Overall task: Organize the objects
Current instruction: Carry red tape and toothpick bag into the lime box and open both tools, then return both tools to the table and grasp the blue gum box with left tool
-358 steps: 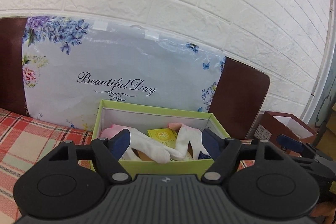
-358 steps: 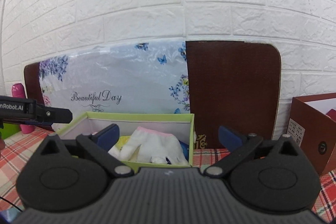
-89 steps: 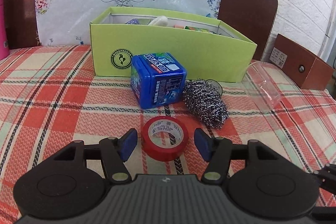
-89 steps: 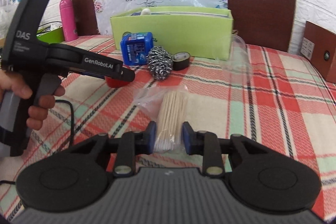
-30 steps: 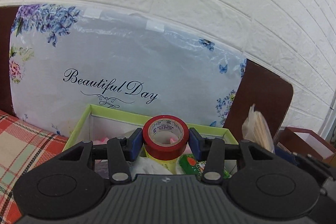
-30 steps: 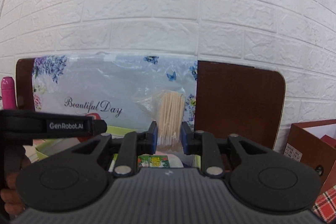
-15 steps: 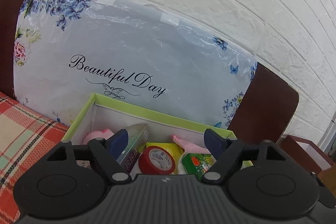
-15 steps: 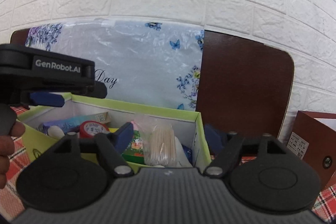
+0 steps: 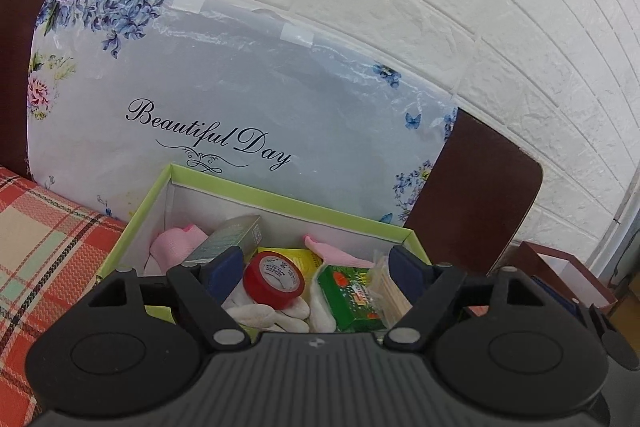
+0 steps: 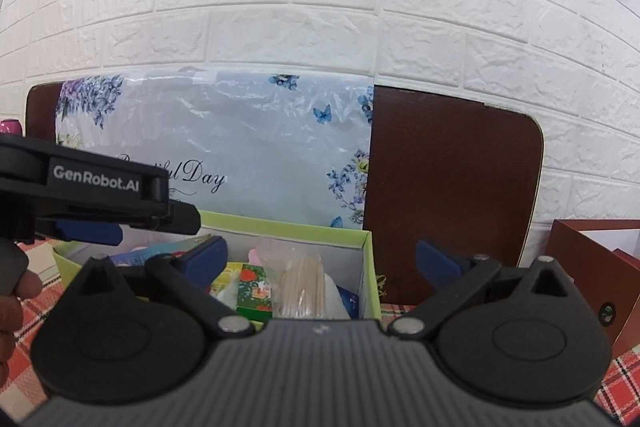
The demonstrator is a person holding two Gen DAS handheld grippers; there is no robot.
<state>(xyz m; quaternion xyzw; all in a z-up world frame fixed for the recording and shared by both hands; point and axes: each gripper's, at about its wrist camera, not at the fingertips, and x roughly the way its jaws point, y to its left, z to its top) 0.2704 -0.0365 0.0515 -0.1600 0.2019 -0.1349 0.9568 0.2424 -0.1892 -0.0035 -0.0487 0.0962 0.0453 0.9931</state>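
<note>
Box [image 9: 276, 197]: we hold the left gripper [image 9: 316, 263] wide above it, tape [image 9: 274, 279] lying loose inside; the right gripper [image 10: 320, 261] is opening, empty, toothpicks [image 10: 302, 285] dropped at the right end.

The wall [image 10: 320, 7] is white brick-pattern relief, rough and matt. A floral bag [image 9: 240, 99] of thin plastic is glossy and crinkled. The green box [image 9: 288, 197] looks like matt cardboard. Inside it, the red tape roll [image 9: 274, 279] is smooth and shiny, and the gloves [image 9: 264, 315] are knitted cloth. A woven checked cloth [image 9: 44, 251] covers the surface.
</note>
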